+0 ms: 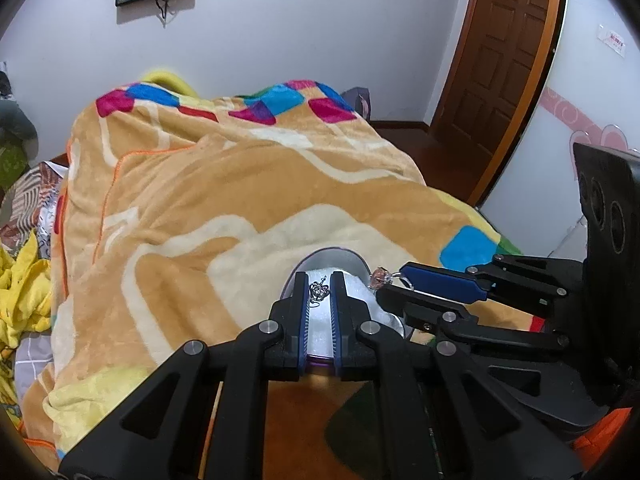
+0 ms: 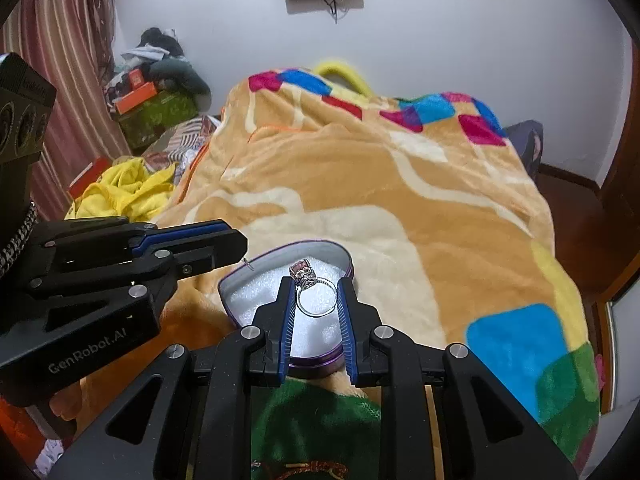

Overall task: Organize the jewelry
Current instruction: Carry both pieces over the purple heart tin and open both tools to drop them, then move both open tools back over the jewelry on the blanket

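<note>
A heart-shaped purple tin (image 2: pixel 344 258) lined with white foam lies on the bed blanket; its rim also shows in the left wrist view (image 1: pixel 352 258). My left gripper (image 1: pixel 320 292) is shut on a small silver crown-shaped piece of jewelry (image 1: pixel 319 291) and holds it over the foam. In the right wrist view it (image 2: pixel 240 246) comes in from the left, and a thin wire end (image 2: pixel 249 265) pokes out at the tin's left rim. My right gripper (image 2: pixel 316 296) is shut on a silver ring with a pink stone (image 2: pixel 314 292), held over the tin; the ring also shows in the left wrist view (image 1: pixel 380 277).
A tan fleece blanket (image 1: pixel 224 184) with coloured squares covers the bed. Yellow clothes (image 2: pixel 124 192) and boxes are piled at the bed's left. A wooden door (image 1: pixel 500 64) stands at the right. A green cloth (image 2: pixel 316 428) lies under my right gripper.
</note>
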### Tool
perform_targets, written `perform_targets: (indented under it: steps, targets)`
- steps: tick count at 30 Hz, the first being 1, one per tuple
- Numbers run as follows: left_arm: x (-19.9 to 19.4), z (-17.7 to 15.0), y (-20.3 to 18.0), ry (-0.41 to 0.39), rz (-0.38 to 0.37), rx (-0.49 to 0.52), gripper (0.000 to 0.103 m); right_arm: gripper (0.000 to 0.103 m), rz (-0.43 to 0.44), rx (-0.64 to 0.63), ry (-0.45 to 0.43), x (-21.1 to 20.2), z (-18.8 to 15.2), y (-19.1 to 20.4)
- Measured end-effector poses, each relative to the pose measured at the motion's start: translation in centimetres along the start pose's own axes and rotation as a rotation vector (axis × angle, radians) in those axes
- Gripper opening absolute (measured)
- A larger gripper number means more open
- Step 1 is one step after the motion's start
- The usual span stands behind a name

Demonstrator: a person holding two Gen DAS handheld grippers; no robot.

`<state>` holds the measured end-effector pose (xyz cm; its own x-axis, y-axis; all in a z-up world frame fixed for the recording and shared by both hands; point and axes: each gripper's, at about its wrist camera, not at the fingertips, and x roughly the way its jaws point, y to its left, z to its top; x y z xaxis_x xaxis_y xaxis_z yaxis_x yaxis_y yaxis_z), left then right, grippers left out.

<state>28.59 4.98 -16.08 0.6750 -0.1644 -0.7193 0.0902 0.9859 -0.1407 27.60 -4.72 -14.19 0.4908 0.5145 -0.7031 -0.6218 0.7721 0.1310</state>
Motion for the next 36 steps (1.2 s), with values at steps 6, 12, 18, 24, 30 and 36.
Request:
perform_targets:
  steps: [6,12,18,24,30,36]
  targets:
    - [0.9,-0.4,0.4,0.028,-0.010,-0.007,0.009,0.019,0.015,-0.008,0.045,1.1,-0.2,-0.2]
    - [1.1,-0.6,0.9,0.042,-0.017,-0.014,0.009,0.019,0.022,-0.019,0.075,1.7,-0.4,-0.2]
    - [0.6,-0.6,1.1,0.042,-0.017,-0.011,0.009,0.019,0.035,-0.035,0.107,2.0,-0.4,0.1]
    - [-0.8,-0.6,1.0,0.018,0.006,-0.011,0.009,0.019,0.016,-0.038,0.092,1.2,-0.2,0.2]
    - [-2.8,-0.8,0.9,-0.008,0.031,-0.016,0.011,0.020,-0.023,-0.050,0.051,-0.9,0.1,0.7]
    - [-5.4,-1.4,0.3,-0.039,0.050,-0.012,0.025,0.025,-0.050,-0.051,0.000,-3.8,0.1,1.2]
